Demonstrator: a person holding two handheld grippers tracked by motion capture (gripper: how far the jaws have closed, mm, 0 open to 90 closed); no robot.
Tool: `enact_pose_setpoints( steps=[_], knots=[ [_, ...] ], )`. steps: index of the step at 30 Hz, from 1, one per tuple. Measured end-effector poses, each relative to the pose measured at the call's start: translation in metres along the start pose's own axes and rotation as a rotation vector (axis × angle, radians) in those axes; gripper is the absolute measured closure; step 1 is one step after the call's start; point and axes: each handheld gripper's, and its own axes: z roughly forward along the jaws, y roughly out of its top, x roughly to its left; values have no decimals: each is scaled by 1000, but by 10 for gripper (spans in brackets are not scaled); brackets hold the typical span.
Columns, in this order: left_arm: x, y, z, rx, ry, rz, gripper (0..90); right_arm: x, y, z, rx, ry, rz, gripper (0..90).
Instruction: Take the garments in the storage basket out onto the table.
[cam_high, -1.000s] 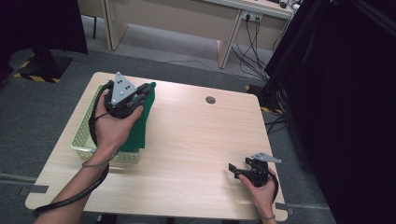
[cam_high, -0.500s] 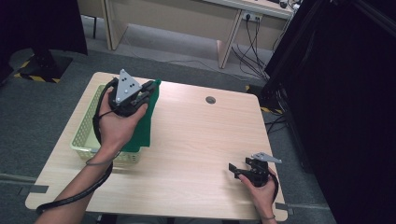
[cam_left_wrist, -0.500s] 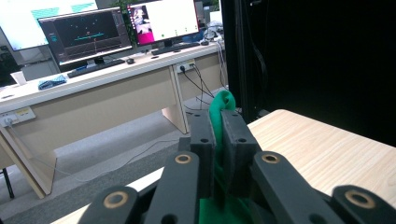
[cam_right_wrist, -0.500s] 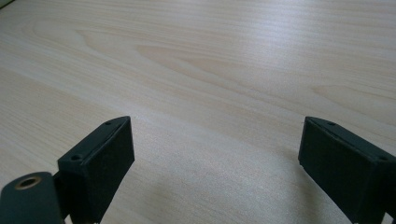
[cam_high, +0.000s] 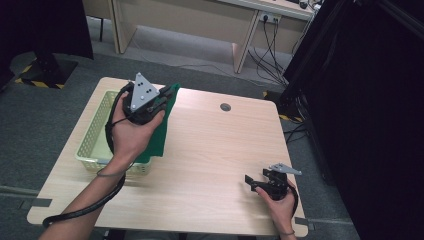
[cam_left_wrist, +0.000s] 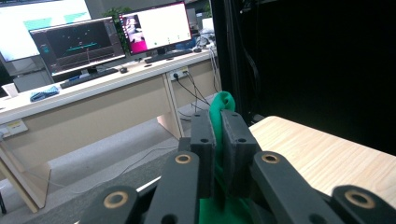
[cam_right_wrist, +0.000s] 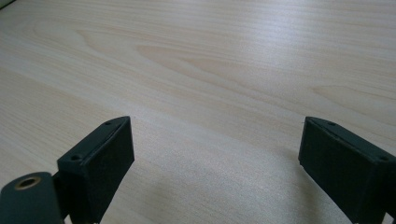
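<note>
**Cloth lifted from basket, other gripper waits**

Basket (cam_high: 95, 135), pale green and slotted, sits at the left edge of the table (cam_high: 210, 150). Above its right rim I hold the left gripper (cam_high: 160, 102) raised, its jaws pinched together on a green cloth (cam_high: 157, 135); in the left gripper view the cloth (cam_left_wrist: 223, 105) pokes up between the black pads (cam_left_wrist: 203, 140), which press it from both sides. The rest of the cloth hangs down from the grip, draping over the basket's rim and onto the wood beside it.

Across the bare middle of the table, near the front right corner, I keep the right gripper (cam_high: 256, 182) low over the wood. Its jaws stand wide apart with nothing between them, only wood grain beneath.

I judge this the lift-out step: the cloth is gripped but not yet clear of the basket. The next move calls for carrying it rightward to open table, high enough that the trailing end does not snag the rim, and likely bringing the idle gripper in to take a free corner.
</note>
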Motion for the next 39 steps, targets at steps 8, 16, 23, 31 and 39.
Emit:
enact_pose_setpoints(
  steps=[8,16,23,31,39],
  knots=[
    [-10,8,6,-6,-22,19,838,0,0,0,0,2,2,109],
    [-21,13,13,-8,-46,36,839,0,0,0,-1,4,2,108],
    [-26,20,17,-17,-57,46,840,0,0,0,1,5,2,108],
    [-33,25,20,-24,-70,56,840,0,0,0,-1,7,0,108],
    [-45,29,26,-25,-98,68,840,0,0,0,-2,9,-1,107]
  ],
)
